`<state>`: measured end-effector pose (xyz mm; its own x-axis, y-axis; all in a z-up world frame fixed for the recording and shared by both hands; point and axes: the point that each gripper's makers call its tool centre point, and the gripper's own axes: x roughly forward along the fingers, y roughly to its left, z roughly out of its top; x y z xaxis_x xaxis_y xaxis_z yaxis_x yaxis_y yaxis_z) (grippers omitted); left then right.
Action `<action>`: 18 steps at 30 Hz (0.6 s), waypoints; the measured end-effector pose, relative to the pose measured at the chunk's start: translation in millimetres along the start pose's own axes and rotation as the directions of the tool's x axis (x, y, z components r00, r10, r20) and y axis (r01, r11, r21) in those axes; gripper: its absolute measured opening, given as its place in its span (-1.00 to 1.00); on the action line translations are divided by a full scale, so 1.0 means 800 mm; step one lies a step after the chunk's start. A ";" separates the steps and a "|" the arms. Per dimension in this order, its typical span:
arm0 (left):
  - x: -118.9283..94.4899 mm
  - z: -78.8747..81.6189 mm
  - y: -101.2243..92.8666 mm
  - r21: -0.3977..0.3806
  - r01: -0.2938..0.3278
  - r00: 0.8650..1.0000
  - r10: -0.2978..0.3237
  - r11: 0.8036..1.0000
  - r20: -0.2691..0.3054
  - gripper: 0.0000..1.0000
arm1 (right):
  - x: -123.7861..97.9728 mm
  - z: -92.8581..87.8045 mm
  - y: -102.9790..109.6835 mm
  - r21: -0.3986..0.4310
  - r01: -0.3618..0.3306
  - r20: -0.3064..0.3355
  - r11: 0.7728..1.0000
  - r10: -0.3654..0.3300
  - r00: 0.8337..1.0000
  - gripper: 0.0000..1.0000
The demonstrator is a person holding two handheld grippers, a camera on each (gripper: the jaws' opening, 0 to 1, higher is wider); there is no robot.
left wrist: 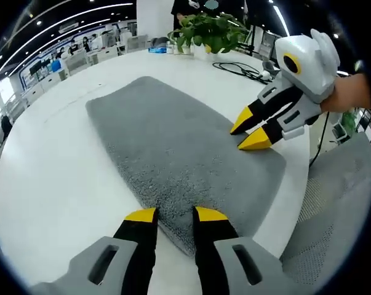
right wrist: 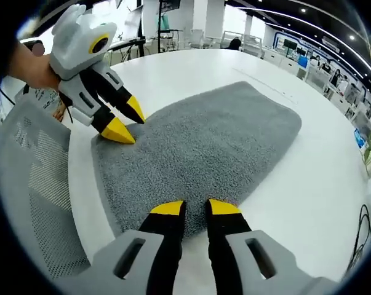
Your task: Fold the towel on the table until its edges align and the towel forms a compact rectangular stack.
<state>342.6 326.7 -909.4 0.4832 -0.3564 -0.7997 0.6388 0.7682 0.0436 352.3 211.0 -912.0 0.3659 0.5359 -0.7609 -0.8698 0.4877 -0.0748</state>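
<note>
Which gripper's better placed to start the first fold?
Roughly even. Left gripper and right gripper each sit open at a near corner of the flat grey towel. Probably lift both together.

Tabletop [left wrist: 56, 178]: white, smooth, with a curved edge. Lying directly on it, as I see it: one grey towel [left wrist: 179, 153], spread flat in a long rectangle; a black cable [left wrist: 237, 67] looped near the far edge; a potted green plant [left wrist: 203, 31] beside that cable.
</note>
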 end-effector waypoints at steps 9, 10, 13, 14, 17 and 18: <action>-0.003 -0.004 -0.002 -0.023 -0.035 0.999 0.035 0.999 0.003 -0.55 | -0.003 -0.002 0.004 -0.023 0.002 -0.002 1.000 -0.002 1.000 -0.74; -0.003 -0.004 -0.002 -0.023 -0.036 0.999 0.036 0.999 0.002 -0.55 | -0.002 -0.002 0.003 -0.018 -0.003 -0.002 1.000 0.003 1.000 -0.74; -0.002 -0.002 -0.002 0.001 -0.044 0.999 0.044 0.999 -0.016 -0.55 | 0.000 -0.002 0.003 -0.021 -0.009 0.002 1.000 0.009 1.000 -0.74; -0.002 -0.002 -0.002 0.004 -0.045 0.999 0.045 0.999 -0.019 -0.55 | 0.000 -0.002 0.003 -0.032 -0.010 0.005 0.999 0.010 1.000 -0.74; -0.002 -0.003 -0.002 -0.010 -0.047 0.999 0.047 0.999 -0.022 -0.55 | 0.001 -0.003 0.002 -0.037 -0.011 0.013 0.999 0.012 1.000 -0.74; -0.002 -0.003 -0.002 -0.014 -0.046 0.999 0.046 0.999 -0.022 -0.55 | 0.001 -0.003 0.003 -0.036 -0.011 0.018 0.999 0.012 1.000 -0.74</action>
<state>339.1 327.6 -909.6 0.4989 -0.3088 -0.8097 0.6073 0.7911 0.0725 350.0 210.9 -913.9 0.3613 0.5539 -0.7501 -0.8851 0.4567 -0.0890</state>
